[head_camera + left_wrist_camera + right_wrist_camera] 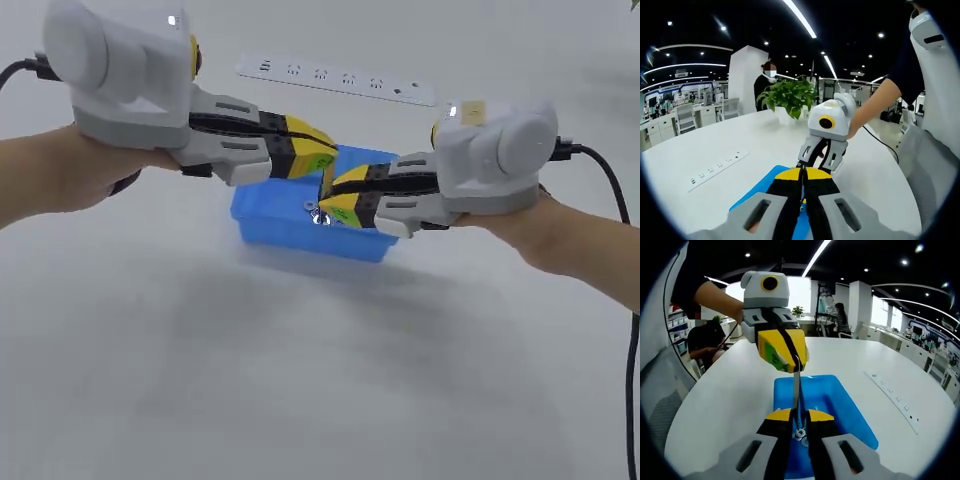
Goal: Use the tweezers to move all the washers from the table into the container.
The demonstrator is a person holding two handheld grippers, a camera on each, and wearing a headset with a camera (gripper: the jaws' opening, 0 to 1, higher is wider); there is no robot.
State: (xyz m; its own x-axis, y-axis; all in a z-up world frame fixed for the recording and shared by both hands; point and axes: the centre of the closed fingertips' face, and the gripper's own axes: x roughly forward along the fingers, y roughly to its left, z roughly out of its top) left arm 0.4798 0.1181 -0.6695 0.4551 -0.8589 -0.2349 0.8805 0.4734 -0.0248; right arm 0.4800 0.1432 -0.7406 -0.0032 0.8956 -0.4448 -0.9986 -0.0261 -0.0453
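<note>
My right gripper (799, 425) has its fingers (780, 420) drawn almost together, pinching the lower legs of the tweezers (797, 385) in the narrow slot between them. At the tweezer tips, just past my fingertips, sits a small metal washer (800, 433). It is over the blue floor of the container (840, 410), inside its walls. I cannot tell whether it touches the floor or hangs just above it.

The tweezers rise straight from there to my left gripper (792, 360), which faces the right one from across the container. Its yellow fingers (787, 180) are pressed together on the upper end of the tweezers, with only a thin line showing between them in the left gripper view. So both grippers are on the one tool, left at the top and right near the tips, nose to nose and almost touching above the container's near wall in the head view.

The container rests flat on the white table (730, 395). A white power strip (340, 80) lies on the table beyond it, well apart. My left hand (70, 175) and right hand (560, 235) grip the grey bodies from either side, and a black cable trails off each. Farther back, the left gripper view shows a leafy green plant (790, 97) on the table's far edge.
</note>
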